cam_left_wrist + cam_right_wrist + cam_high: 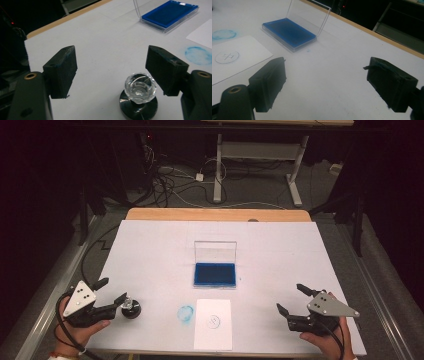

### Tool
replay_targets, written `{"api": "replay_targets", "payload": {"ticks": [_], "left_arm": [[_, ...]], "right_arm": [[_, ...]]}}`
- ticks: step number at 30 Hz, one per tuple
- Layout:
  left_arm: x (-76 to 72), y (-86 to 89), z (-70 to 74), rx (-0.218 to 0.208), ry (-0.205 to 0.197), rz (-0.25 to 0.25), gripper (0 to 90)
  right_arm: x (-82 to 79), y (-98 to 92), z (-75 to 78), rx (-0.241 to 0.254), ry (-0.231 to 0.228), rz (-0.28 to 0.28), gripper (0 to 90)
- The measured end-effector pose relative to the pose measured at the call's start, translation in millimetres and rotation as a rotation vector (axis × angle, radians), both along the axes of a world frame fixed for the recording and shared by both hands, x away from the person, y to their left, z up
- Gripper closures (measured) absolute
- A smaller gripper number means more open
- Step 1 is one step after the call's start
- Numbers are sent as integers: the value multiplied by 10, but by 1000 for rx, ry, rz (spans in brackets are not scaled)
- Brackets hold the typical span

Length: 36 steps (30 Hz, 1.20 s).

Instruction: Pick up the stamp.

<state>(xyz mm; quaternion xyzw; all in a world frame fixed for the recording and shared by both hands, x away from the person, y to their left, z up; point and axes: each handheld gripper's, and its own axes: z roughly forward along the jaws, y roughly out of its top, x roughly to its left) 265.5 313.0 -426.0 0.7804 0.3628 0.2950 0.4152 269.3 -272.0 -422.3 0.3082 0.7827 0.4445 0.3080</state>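
Both jaws wide, empty; stamp point(139, 96) between left pair; white table point(150, 250); dark room.

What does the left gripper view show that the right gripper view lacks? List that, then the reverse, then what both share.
Left gripper view: a clear-knobbed stamp on a dark round base, standing between the left gripper's open fingers. Right gripper view: the round stamped mark on the white paper, with the right gripper open on nothing. Shared: the blue ink pad with its clear lid raised, the blue smudge, the paper and the white table.
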Motion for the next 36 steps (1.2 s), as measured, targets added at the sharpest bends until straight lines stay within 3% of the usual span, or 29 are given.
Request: {"api": "replay_targets", "payload": {"ticks": [11,25,28,29,31,34,36], "left_arm": [[9,-120,-19,-24,43,-46,243],[-64,-191,-12,6,52,-71,243],[-63,-181,-6,9,80,-72,243],[-64,-172,6,4,107,-84,242],[-76,-165,15,6,108,-81,242],[-83,-145,15,8,143,-100,242],[-62,-143,-18,8,188,-117,240]], "right_arm": [[43,15,-9,-1,9,-13,156],[58,85,-22,-19,14,10,156],[55,100,-29,-29,21,17,156],[54,106,-31,-33,20,19,156],[52,116,-35,-35,24,19,156],[75,138,-44,-42,31,28,156],[86,147,-46,-43,33,32,156]]}}
